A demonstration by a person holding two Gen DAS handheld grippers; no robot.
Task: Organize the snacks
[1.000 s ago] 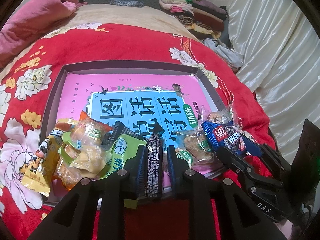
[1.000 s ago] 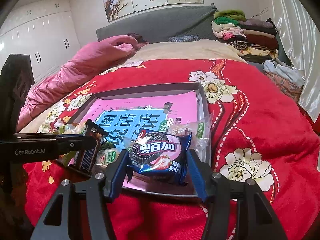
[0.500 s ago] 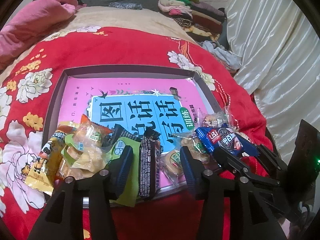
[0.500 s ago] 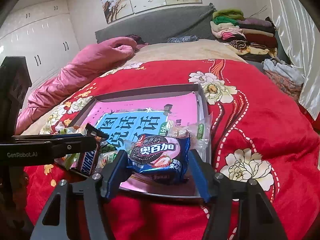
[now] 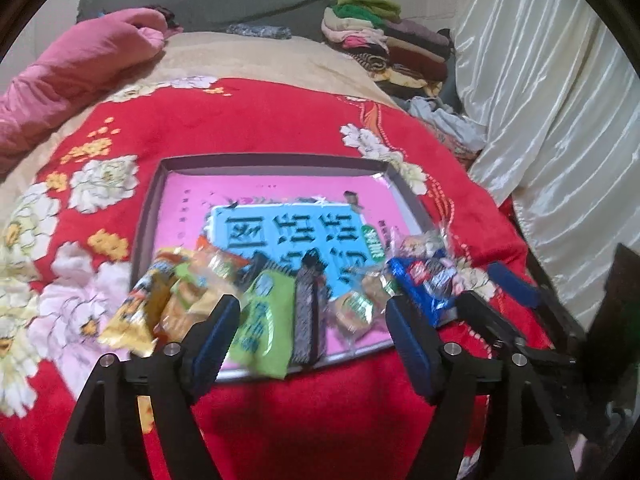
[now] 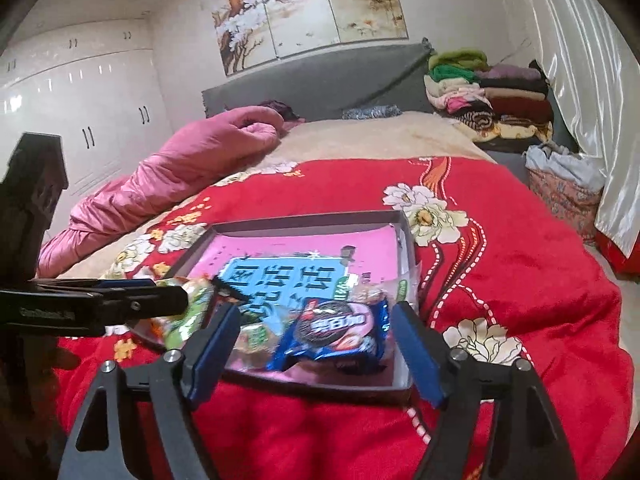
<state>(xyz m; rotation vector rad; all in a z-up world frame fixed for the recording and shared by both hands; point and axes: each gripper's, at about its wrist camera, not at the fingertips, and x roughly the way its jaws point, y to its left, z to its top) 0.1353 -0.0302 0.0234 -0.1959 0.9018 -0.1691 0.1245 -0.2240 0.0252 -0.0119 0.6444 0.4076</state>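
Snacks (image 5: 272,312) line the near edge of the tray (image 5: 276,160) on the bed; left claw (image 5: 312,332) and right claw (image 6: 316,344) have just been opening, both empty, release apparently done. Next: choosing another packet.

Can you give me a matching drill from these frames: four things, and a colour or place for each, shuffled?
Things:
1. cookie pack
2. chocolate bar
3. green packet
4. tray

Descriptions:
A. dark wrapper, lying lengthwise between the open left tongs
B. blue, with a round cookie pictured, at the tray's right near corner
C. grey rim, pink book inside, on the red blanket
D. just left of the dark bar

Pairs: 1-B, 2-A, 3-D, 4-C
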